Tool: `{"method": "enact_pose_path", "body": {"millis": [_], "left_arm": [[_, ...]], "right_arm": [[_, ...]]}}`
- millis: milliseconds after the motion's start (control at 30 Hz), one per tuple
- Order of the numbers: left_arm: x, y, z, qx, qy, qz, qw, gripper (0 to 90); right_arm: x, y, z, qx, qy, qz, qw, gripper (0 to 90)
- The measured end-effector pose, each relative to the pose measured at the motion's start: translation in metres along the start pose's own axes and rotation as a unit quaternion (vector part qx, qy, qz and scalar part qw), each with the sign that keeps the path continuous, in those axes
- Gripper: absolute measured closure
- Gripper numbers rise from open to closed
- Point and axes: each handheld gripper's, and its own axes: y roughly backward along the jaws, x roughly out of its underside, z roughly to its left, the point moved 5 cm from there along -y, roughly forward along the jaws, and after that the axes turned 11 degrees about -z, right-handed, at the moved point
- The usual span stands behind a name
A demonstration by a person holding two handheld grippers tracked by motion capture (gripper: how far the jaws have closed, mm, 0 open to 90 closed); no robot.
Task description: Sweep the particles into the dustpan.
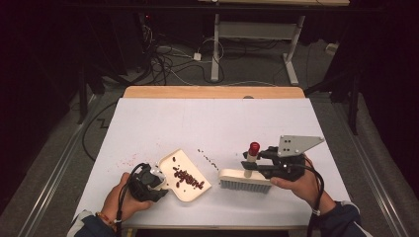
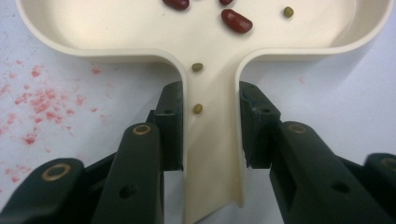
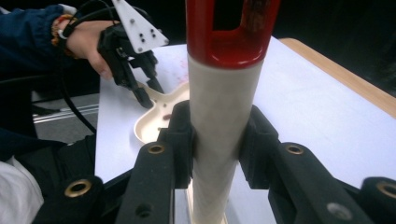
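Two claws share the sweeping: our left claw clamps the dustpan handle near the table's front edge, our right claw clamps the brush. Stray beans between them need sweeping in next.

No readable text, labels, brands or numbers anywhere: dustpan, brush, and bench all unmarked.

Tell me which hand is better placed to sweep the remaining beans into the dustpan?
Probably the right. Its gripper is shut on the brush handle, bristles down beside the loose beans. The left gripper only holds the dustpan steady.
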Motion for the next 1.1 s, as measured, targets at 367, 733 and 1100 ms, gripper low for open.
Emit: {"method": "enact_pose_path", "body": {"millis": [367,733,1100], "left_arm": [[-0.002,-0.002,0.001,0.002,-0.002,-0.004,1.0,63.7],[-0.005,-0.004,0.001,0.002,0.01,-0.006,0.9999,63.7],[-0.013,-0.008,0.002,0.001,0.016,0.003,0.9999,63.7]], "right_arm": [[-0.009,-0.044,-0.04,0.02,0.0,-0.02,0.9996,70.0],[-0.022,-0.053,-0.047,0.077,-0.007,-0.061,0.9951,69.9],[-0.018,-0.059,-0.061,0.254,0.027,-0.037,0.9661,69.9]]}}
